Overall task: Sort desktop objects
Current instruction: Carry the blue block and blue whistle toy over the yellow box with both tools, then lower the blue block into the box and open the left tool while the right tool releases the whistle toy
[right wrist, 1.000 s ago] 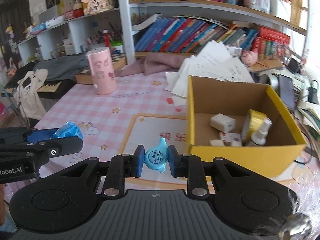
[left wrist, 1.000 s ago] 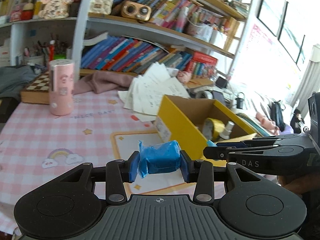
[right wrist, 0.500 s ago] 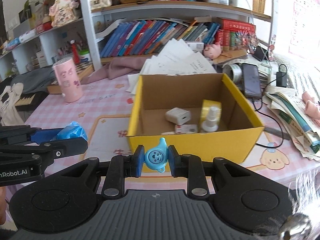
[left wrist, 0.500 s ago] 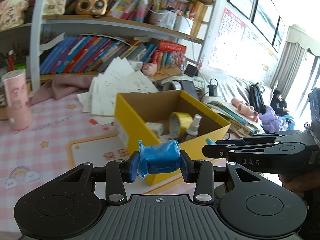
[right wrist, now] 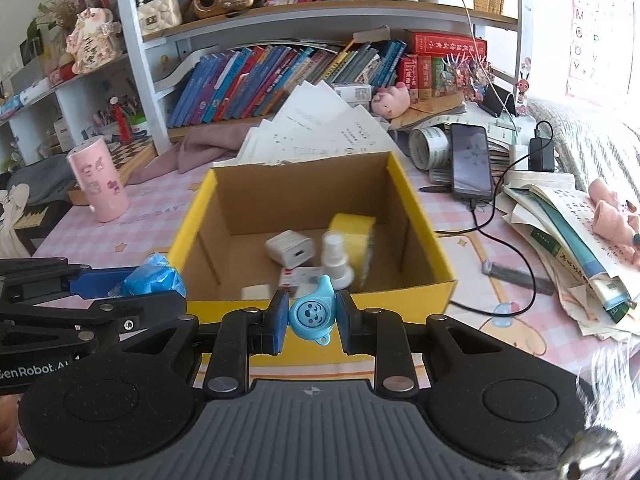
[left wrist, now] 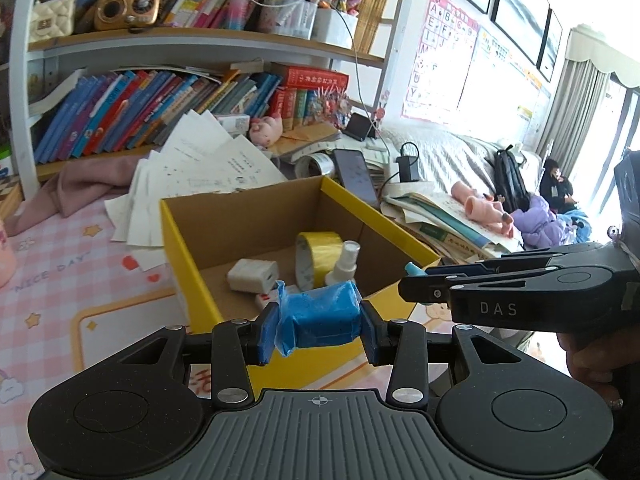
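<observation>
My left gripper (left wrist: 319,325) is shut on a blue plastic-wrapped packet (left wrist: 320,316), held over the near wall of an open yellow cardboard box (left wrist: 178,240). The same packet (right wrist: 154,278) shows at the left of the right wrist view, in the left gripper (right wrist: 132,286). My right gripper (right wrist: 311,318) is shut on a small light-blue charm with a face (right wrist: 312,312), just before the box's near wall (right wrist: 320,306). From the left wrist view the right gripper (left wrist: 412,276) comes in from the right. Inside the box lie a white charger (right wrist: 290,250), a yellow tape roll (right wrist: 354,236) and a small spray bottle (right wrist: 335,258).
The desk has a pink checked cloth (right wrist: 152,208). A pink cylinder (right wrist: 98,180) stands at the left. Loose papers (right wrist: 316,128) and a pink cloth (right wrist: 200,148) lie behind the box. A phone (right wrist: 471,160), cables and stacked books (right wrist: 568,224) crowd the right side. Bookshelves rise behind.
Both grippers have swung to the right across the desk with their objects still held. The yellow box now lies straight ahead of both, nearer, and the pink cylinder has slid off to the left.
</observation>
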Available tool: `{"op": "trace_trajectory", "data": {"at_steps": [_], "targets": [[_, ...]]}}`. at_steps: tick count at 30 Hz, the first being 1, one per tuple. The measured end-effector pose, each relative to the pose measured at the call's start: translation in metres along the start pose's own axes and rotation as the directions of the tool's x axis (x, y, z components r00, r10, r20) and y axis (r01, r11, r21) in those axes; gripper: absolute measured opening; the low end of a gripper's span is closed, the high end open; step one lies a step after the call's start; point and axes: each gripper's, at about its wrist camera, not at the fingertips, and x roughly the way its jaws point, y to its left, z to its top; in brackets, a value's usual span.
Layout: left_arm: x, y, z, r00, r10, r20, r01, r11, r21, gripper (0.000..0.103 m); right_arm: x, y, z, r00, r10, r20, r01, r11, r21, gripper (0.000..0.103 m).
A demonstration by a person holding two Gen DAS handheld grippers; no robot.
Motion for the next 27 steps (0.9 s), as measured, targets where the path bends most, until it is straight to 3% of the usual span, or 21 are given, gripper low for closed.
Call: {"op": "trace_trajectory", "data": {"at_steps": [7,12,19,27], "targets": [[0.028,-0.016,0.009,0.999,0.042,-0.016,-0.042,0.999,-0.017,0.04,0.016,-0.034,0.013,1.0,0.029,-0.001,-0.029,0.999,-0.019,0.024],[0.046,-0.019,0.012,0.994,0.102,-0.035,-0.104,0.994,-0.044,0.04,0.033,-0.047,0.022,0.999,0.041,0.0,-0.041,0.995,-0.095,0.024],[0.076,-0.024,0.017,0.981,0.178,-0.079,-0.182,0.982,-0.045,0.04,0.066,-0.047,0.025,0.993,0.094,-0.071,-0.109,0.963,-0.247,0.024],[0.102,-0.015,0.018,0.964,0.235,-0.127,-0.249,0.963,-0.107,0.04,0.093,-0.053,0.027,0.983,0.131,-0.13,-0.164,0.941,-0.296,0.024]]}}
